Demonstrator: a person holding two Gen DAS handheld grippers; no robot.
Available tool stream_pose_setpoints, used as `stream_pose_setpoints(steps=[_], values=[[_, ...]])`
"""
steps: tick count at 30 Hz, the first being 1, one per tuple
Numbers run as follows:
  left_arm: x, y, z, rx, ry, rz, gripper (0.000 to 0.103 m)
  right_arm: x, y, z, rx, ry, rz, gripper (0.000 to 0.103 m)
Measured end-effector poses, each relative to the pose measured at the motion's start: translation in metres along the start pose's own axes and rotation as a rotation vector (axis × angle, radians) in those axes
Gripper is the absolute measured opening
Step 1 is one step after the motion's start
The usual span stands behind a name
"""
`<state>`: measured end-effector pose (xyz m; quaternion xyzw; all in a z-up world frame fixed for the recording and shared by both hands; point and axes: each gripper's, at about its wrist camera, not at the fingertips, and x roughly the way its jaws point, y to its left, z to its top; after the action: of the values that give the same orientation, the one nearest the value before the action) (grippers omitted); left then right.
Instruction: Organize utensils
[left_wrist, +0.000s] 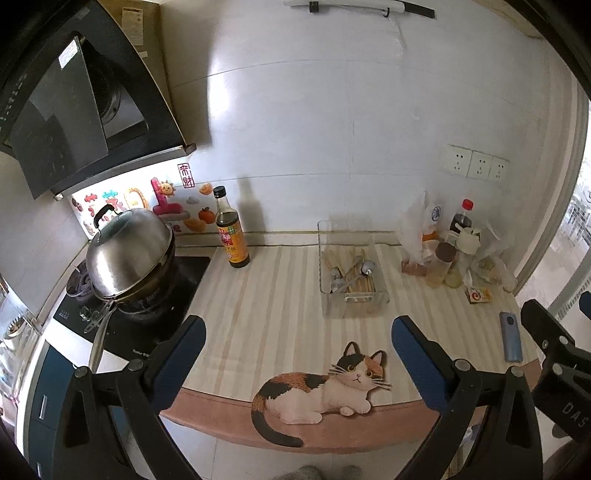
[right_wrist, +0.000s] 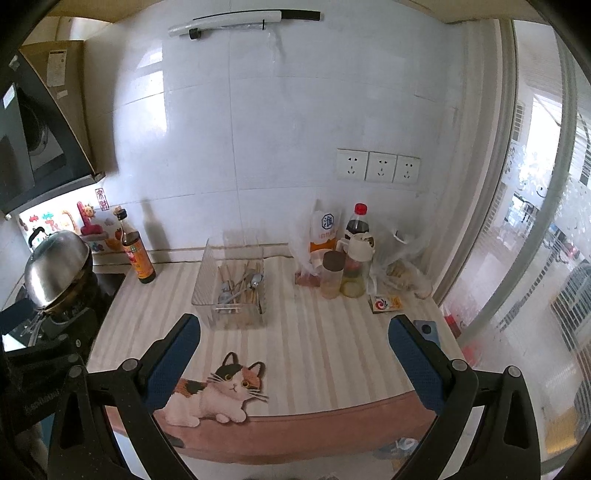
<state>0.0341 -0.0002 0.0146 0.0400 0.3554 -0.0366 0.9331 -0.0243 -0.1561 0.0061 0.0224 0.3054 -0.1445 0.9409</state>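
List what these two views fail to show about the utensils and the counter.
- Clear bin: spoons and chopsticks overlap in both views; count unreadable.
- Phone: right wrist view, partly hidden behind the right hand-held gripper finger.
- Pot: lid hides contents.
- Bags: contents blurred.

A home kitchen: a lidded wok (left_wrist: 129, 254) sits on a black stove (left_wrist: 147, 295) under a range hood (left_wrist: 74, 110), beside a soy sauce bottle (left_wrist: 231, 236) and tiled wall (left_wrist: 332, 129).
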Motion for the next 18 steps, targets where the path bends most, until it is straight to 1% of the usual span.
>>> stream_pose_setpoints(steps=[3, 6, 18], values=[[0.001, -0.001, 0.0, -0.01, -0.002, 0.014, 0.103, 0.003, -0.002, 0.003, -0.007, 0.003, 0.005, 0.103], [0.003, -0.001, 0.0, -0.022, -0.001, 0.012, 0.103, 0.008, -0.004, 0.006, -0.014, 0.007, 0.005, 0.103], [0.006, -0.004, 0.0, -0.022, -0.004, 0.038, 0.103, 0.023, -0.008, 0.01, -0.042, 0.011, 0.031, 0.103]])
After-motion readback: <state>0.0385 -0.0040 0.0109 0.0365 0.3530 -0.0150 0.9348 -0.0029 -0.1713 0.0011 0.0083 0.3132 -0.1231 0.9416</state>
